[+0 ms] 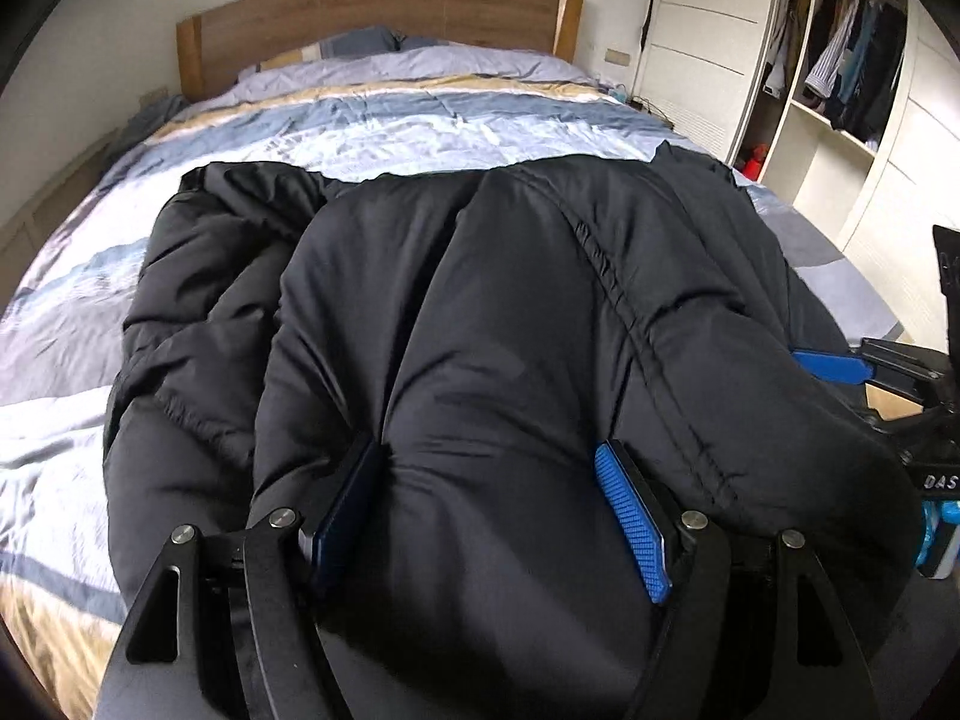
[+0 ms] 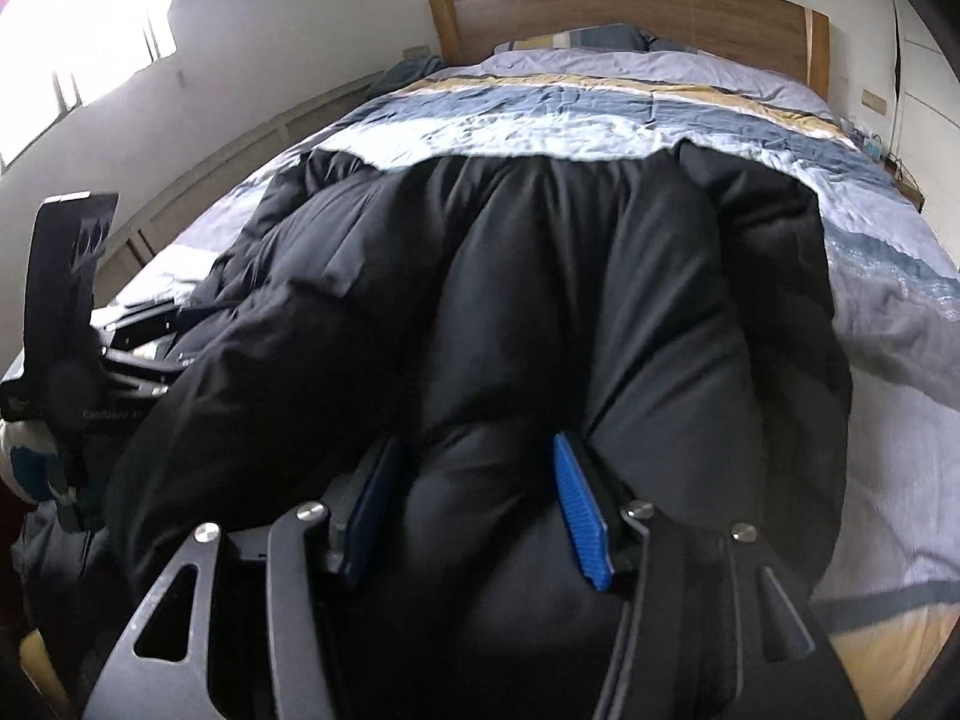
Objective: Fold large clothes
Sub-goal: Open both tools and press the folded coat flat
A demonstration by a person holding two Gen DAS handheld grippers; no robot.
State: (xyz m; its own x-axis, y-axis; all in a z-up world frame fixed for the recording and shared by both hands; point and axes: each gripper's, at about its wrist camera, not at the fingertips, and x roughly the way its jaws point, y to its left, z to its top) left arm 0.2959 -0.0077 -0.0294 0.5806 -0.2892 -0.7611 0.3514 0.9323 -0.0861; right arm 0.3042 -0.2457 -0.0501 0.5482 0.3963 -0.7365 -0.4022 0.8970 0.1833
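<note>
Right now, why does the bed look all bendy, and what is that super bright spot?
Left wrist view: the fisheye lens curves the striped bed. Right wrist view: window glare washes out the corner, and the puffy black padded jacket looks slightly blurred.

The padded coat (image 1: 510,312) is plain black, without print. Under it the quilt (image 1: 372,120) carries broad bands of pale blue, grey-blue, white and mustard yellow. The headboard (image 1: 384,12) is warm brown wood with paler side strips. The wardrobe (image 1: 708,30) is cream. Both grippers' pads (image 1: 630,519) are ridged bright blue on black frames.
</note>
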